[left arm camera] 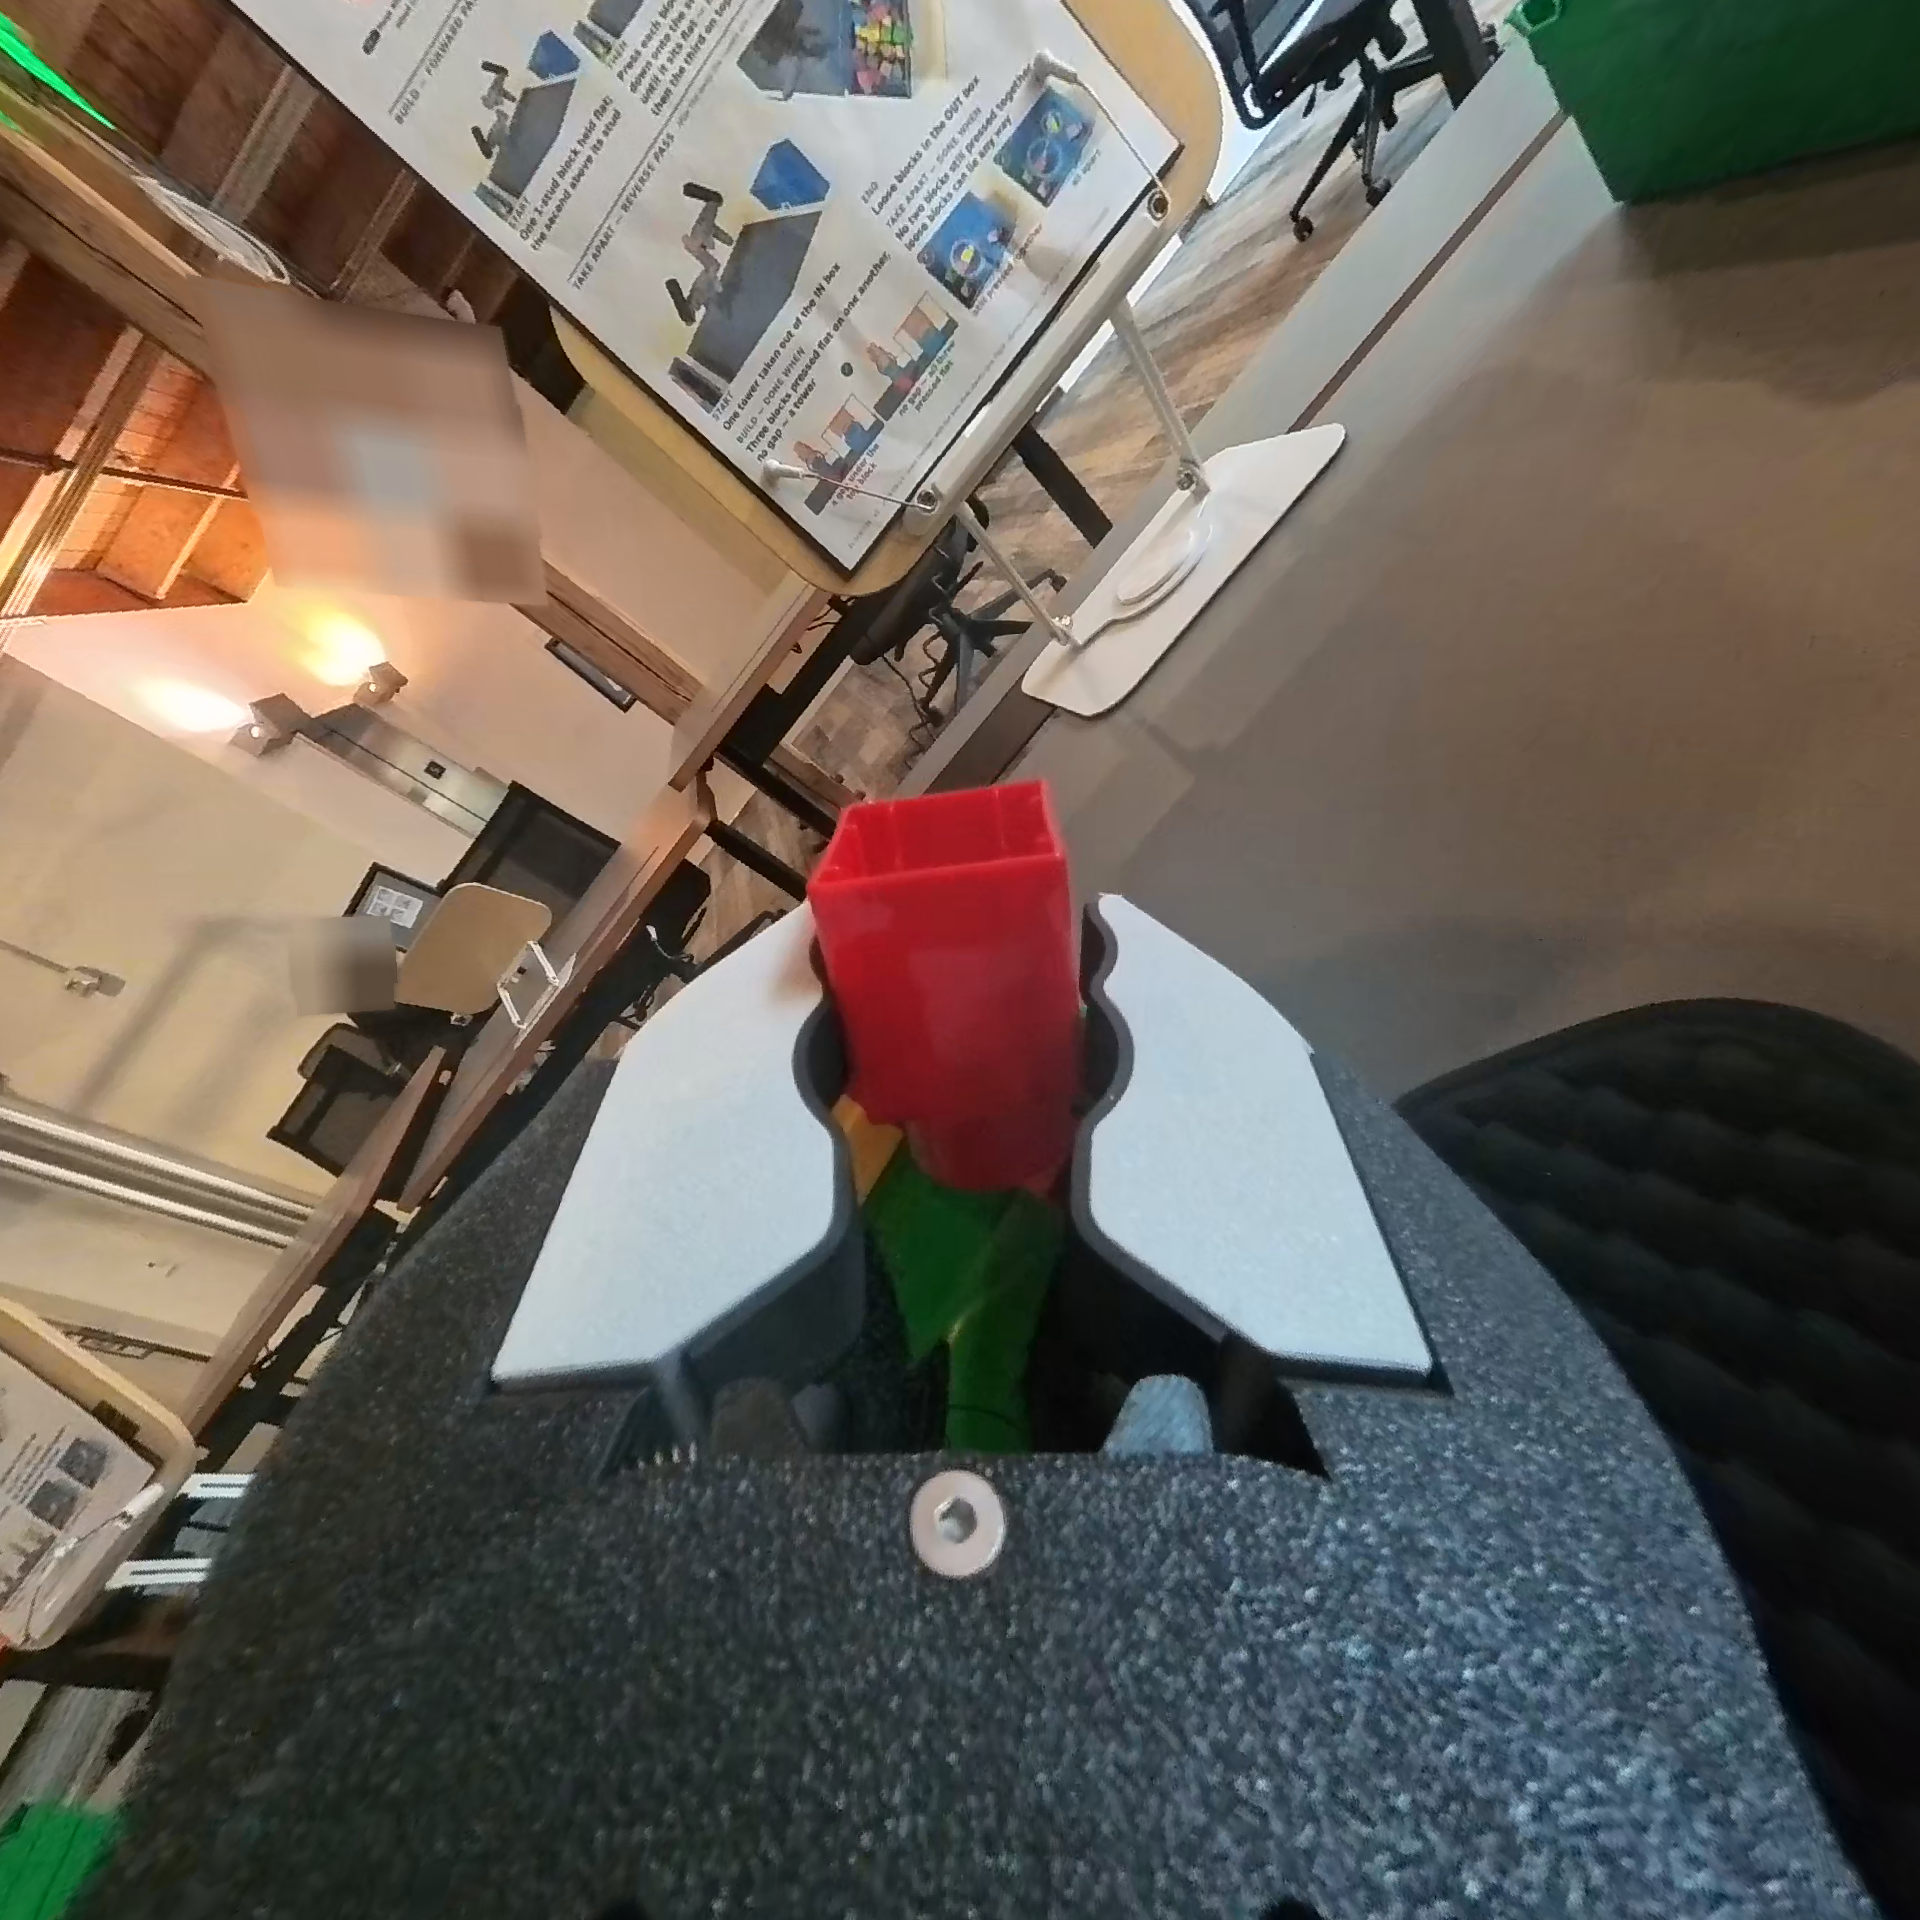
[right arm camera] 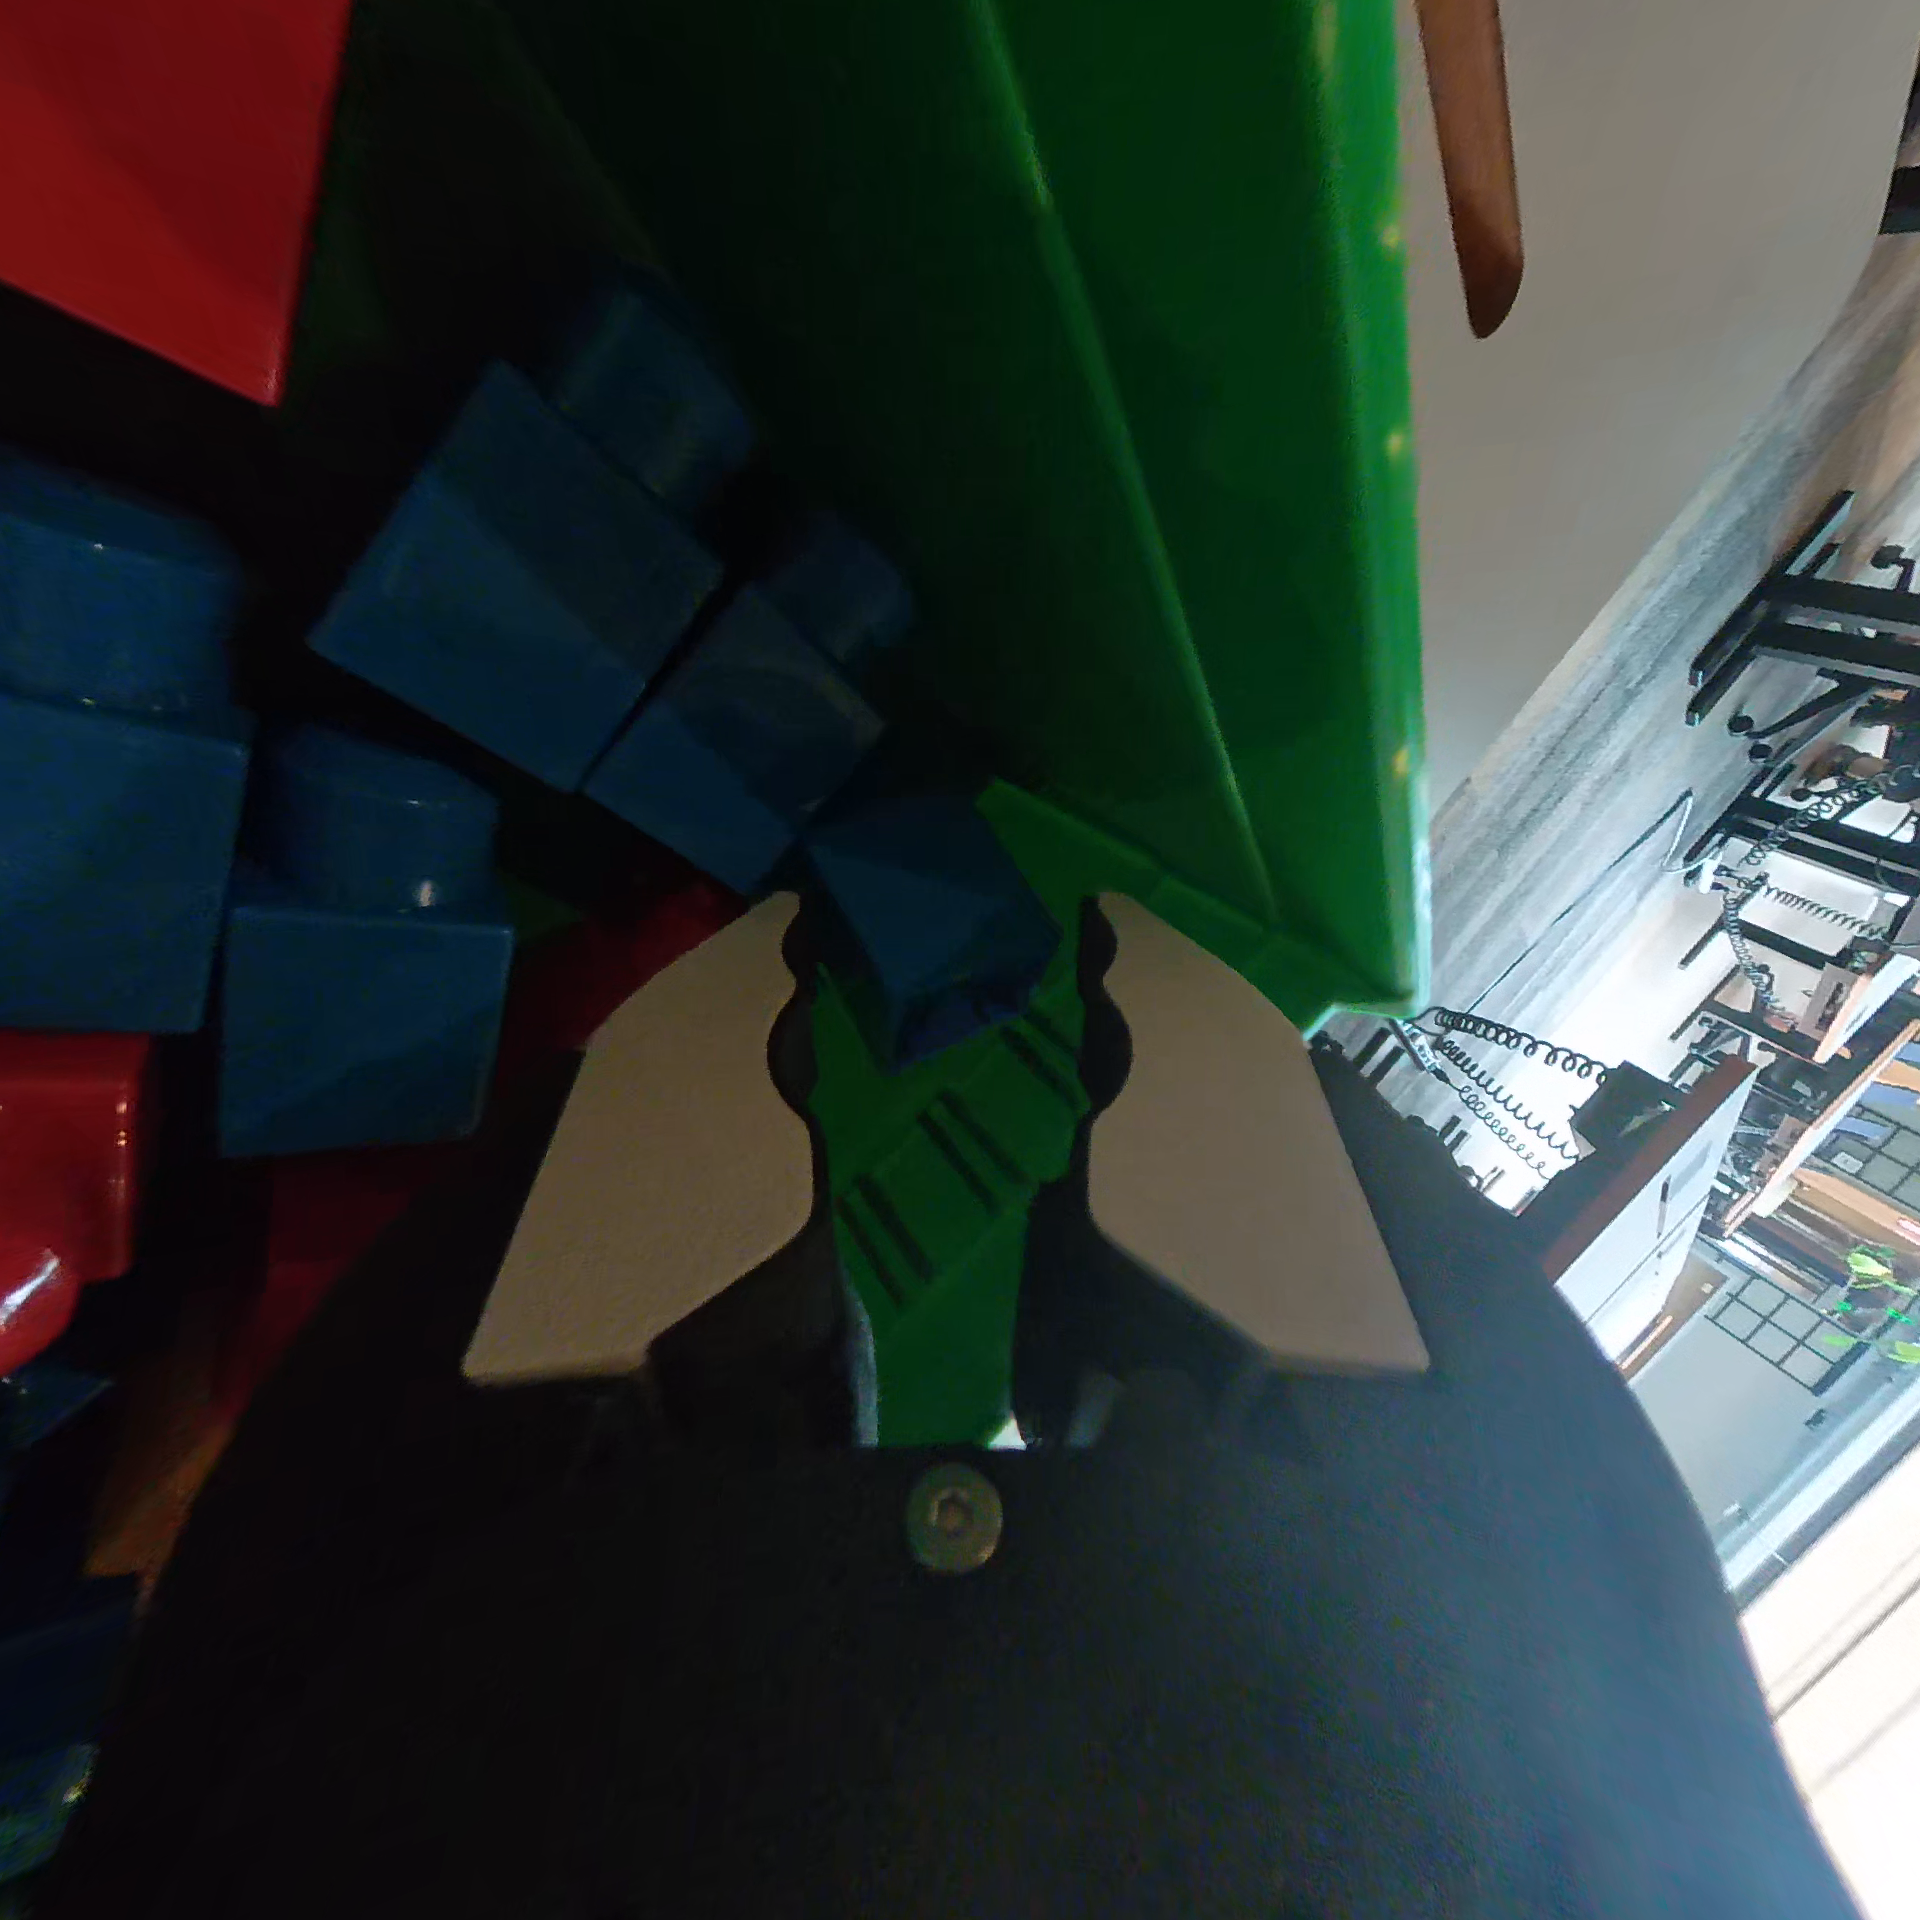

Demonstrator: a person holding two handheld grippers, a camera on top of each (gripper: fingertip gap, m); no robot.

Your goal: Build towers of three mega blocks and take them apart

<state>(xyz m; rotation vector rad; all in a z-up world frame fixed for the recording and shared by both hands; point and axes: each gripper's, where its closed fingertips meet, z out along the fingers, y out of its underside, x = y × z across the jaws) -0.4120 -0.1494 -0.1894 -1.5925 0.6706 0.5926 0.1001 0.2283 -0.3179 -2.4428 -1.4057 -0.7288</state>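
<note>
In the left wrist view my left gripper (left arm camera: 948,914) is shut on a red block (left arm camera: 940,997) and holds it in the air, with its hollow underside pointing away from me. Green (left arm camera: 966,1278) and yellow (left arm camera: 868,1138) pieces show behind it between the fingers; I cannot tell what they are. In the right wrist view my right gripper (right arm camera: 940,904) reaches into a green bin (right arm camera: 1091,468). It is shut on a tilted blue block (right arm camera: 925,925) at its fingertips, close to the bin's wall and ribbed floor.
Several loose blue blocks (right arm camera: 520,582) and red blocks (right arm camera: 156,156) lie in the bin left of the right gripper. The left wrist view shows a grey table (left arm camera: 1558,675), black foam (left arm camera: 1662,1247), an instruction poster (left arm camera: 831,208) on a white stand (left arm camera: 1195,540), and a green bin (left arm camera: 1714,94). About 65 centimetres separates my left fingertips from my right.
</note>
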